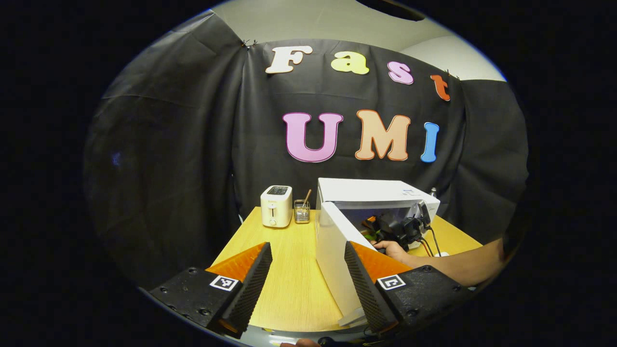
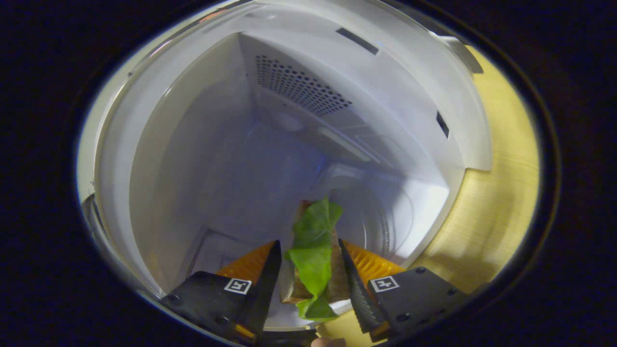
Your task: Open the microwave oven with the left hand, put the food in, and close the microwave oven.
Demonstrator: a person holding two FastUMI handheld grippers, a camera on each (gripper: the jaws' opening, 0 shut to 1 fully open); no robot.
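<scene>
The white microwave stands on the wooden table with its door swung open toward me. My left gripper hangs open over the table in front of the door, holding nothing. In the left gripper view, a hand pushes the right gripper into the oven's opening. In the right gripper view, my right gripper is inside the white cavity, shut on a sandwich of bread and green lettuce, just above the glass turntable.
A white toaster and a small glass holder with sticks stand at the table's back left. Cables trail from the right gripper across the table by the oven. The table top shows right of the oven's front frame.
</scene>
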